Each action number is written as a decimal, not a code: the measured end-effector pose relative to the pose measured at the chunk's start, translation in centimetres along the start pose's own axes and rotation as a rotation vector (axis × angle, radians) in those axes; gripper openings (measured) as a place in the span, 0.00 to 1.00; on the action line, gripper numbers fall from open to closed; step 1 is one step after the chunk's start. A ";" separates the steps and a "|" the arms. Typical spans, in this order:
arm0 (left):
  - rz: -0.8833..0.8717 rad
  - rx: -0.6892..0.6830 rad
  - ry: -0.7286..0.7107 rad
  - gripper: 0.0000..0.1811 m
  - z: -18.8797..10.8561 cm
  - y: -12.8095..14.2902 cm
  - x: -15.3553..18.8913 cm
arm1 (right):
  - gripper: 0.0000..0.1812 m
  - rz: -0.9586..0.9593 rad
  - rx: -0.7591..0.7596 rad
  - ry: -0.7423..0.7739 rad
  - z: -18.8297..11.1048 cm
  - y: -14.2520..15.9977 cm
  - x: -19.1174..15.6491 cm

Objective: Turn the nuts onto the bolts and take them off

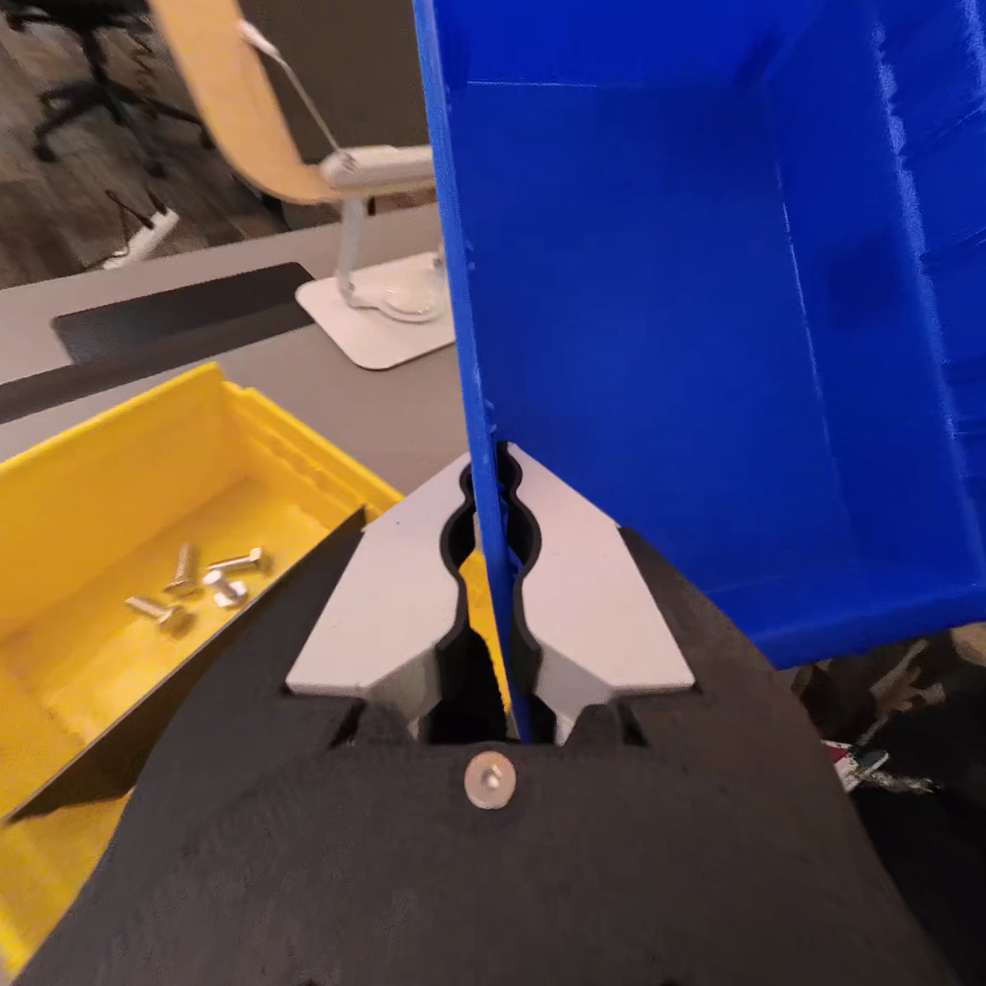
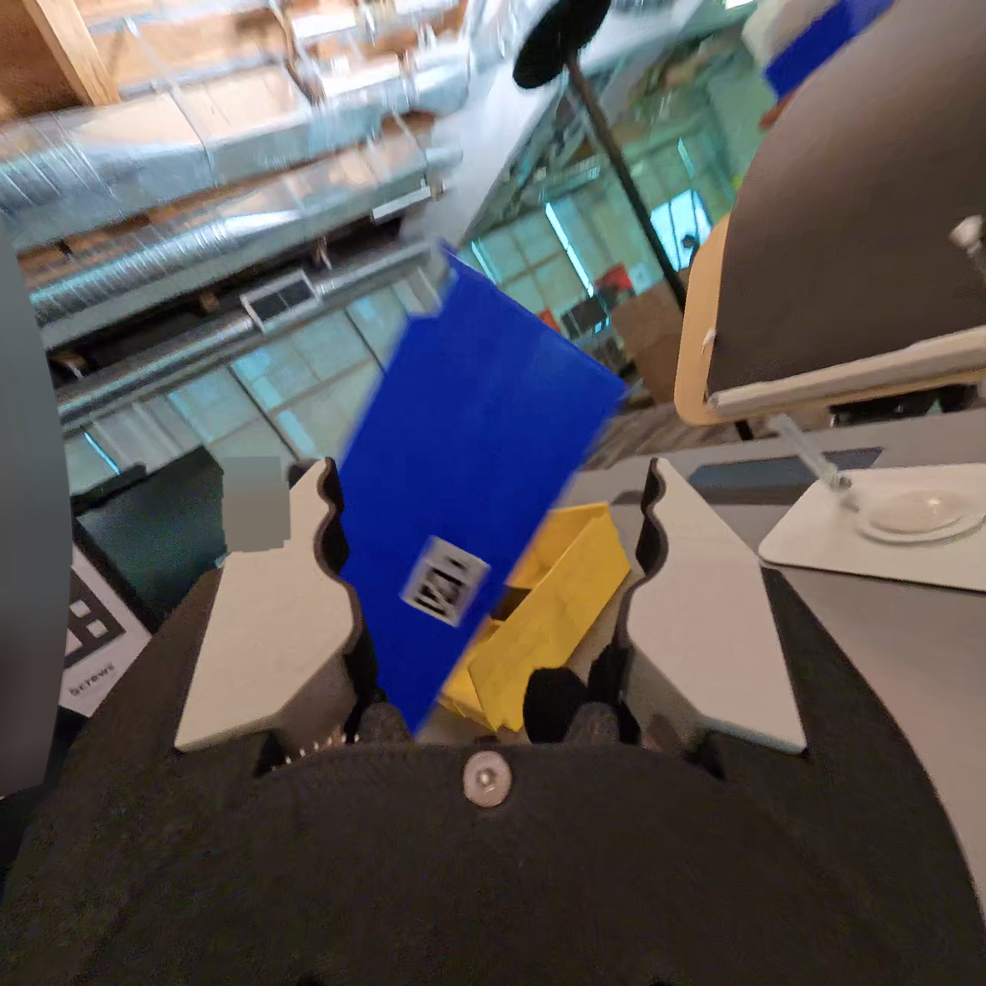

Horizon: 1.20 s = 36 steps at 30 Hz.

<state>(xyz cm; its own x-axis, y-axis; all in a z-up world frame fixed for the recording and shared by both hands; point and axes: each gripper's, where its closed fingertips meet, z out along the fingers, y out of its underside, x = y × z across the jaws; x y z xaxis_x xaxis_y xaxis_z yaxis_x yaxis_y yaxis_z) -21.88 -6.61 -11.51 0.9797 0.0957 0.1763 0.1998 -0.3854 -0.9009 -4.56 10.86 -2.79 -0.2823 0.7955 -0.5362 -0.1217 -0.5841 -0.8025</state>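
Nearest the left wrist camera, the left gripper (image 1: 493,512) has its jaws closed on the side wall of a blue bin (image 1: 667,347), the thin wall running up between them. That bin is lifted off the counter (image 1: 341,395) and tipped, its open inside facing the camera and showing no contents.

Below and to the left, a yellow bin (image 1: 160,464) sits on the grey counter. Several silver bolts (image 1: 203,581) lie loose on its floor, heaped together and pointing different ways, their long axes flat against the bin floor. Nuts cannot be made out.

From the right wrist view, the right gripper (image 2: 491,539) has its jaws spread wide and holds nothing. Between them, farther off, the blue bin (image 2: 469,453) shows its outer face with a small sticker (image 2: 445,587), tilted above the yellow bin (image 2: 555,603).

Behind, a white stand base (image 1: 373,315) rests on the counter beside a dark strip (image 1: 181,315). Beyond are a tan chair (image 1: 240,101), a wood-look floor (image 1: 58,213), and in the right view blurred ductwork and windows.
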 end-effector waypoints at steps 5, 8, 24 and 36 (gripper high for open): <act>0.090 -0.118 0.055 0.02 6.7 1.1 6.0 | 0.69 -0.024 0.119 0.095 -6.7 -0.9 -1.4; 0.092 -0.164 0.118 0.02 10.6 2.2 9.7 | 0.73 -0.083 0.099 0.205 -8.7 1.1 -0.1; -0.089 -0.319 0.313 0.23 26.6 7.4 21.1 | 0.78 -0.113 -0.186 0.682 -17.9 0.2 17.5; -0.157 -0.383 0.478 0.49 29.9 7.9 28.2 | 0.72 -0.014 -0.466 0.545 -19.4 -1.5 26.4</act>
<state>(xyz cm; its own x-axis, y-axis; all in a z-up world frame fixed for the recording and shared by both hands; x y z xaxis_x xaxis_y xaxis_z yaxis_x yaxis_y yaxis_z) 6.77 20.46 -25.52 0.8204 -0.2092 0.5322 0.2471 -0.7095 -0.6599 6.66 35.87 -20.88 0.2460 0.8411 -0.4817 0.3320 -0.5400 -0.7734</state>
